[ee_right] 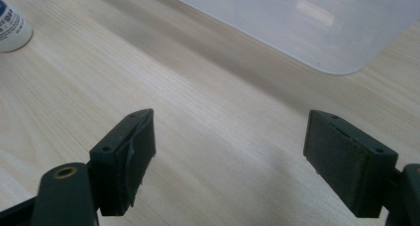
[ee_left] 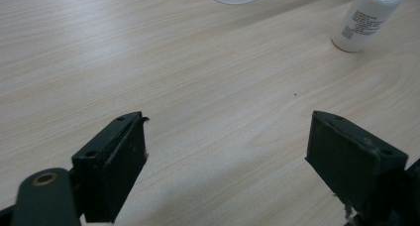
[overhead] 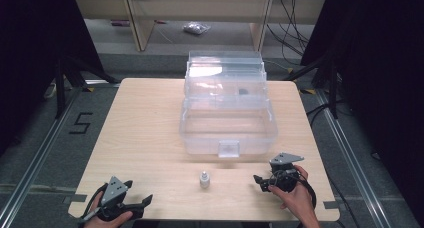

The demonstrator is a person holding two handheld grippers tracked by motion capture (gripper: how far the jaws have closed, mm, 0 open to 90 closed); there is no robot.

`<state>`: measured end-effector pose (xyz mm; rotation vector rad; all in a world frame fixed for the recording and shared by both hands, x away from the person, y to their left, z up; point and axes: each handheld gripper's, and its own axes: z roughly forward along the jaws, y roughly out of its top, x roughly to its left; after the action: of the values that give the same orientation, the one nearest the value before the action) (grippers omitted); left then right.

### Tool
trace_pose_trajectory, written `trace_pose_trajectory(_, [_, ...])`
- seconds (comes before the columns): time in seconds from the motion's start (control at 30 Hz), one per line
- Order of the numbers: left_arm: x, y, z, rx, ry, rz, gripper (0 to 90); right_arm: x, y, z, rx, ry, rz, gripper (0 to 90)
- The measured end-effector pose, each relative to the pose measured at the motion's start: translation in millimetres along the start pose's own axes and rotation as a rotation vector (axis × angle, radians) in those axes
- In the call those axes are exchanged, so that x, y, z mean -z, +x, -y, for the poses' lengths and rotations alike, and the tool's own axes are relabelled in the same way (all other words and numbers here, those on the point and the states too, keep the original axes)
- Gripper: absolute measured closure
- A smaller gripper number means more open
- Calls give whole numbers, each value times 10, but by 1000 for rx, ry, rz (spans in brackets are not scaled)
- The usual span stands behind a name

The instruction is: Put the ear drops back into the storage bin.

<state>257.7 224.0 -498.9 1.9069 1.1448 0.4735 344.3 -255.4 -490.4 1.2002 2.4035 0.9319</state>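
1x small white plastic bottle (overhead: 204,178), upright, long axis vertical, printed label, standing on the light wood table (overhead: 140,133) btwn both grippers. 1x clear plastic lidded box (overhead: 228,108) beyond it. L gripper (overhead: 131,204) jaws spread, empty, bottle ahead to its right. R gripper (overhead: 261,180) jaws spread, empty, bottle ahead-left.

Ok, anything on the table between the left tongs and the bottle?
No. In the left gripper view, bare wood runs from the open left tongs up to the bottle.
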Motion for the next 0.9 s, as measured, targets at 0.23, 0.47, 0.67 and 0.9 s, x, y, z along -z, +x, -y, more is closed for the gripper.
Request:
trace_pose_trajectory(0.23, [7,10,-4,3,-3,6,149,22,47,-15,-28,11,-3,211])
trace_pose_trajectory(0.47, [18,16,-9,5,1,-8,149,24,99,-59,-9,12,-28,207])
trace_pose_trajectory(0.67, [10,13,-8,10,0,2,149,13,214,-149,44,10,-63,205])
trace_pose_trajectory(0.9, [8,17,-5,11,-4,3,150,-20,305,-241,112,18,-76,213])
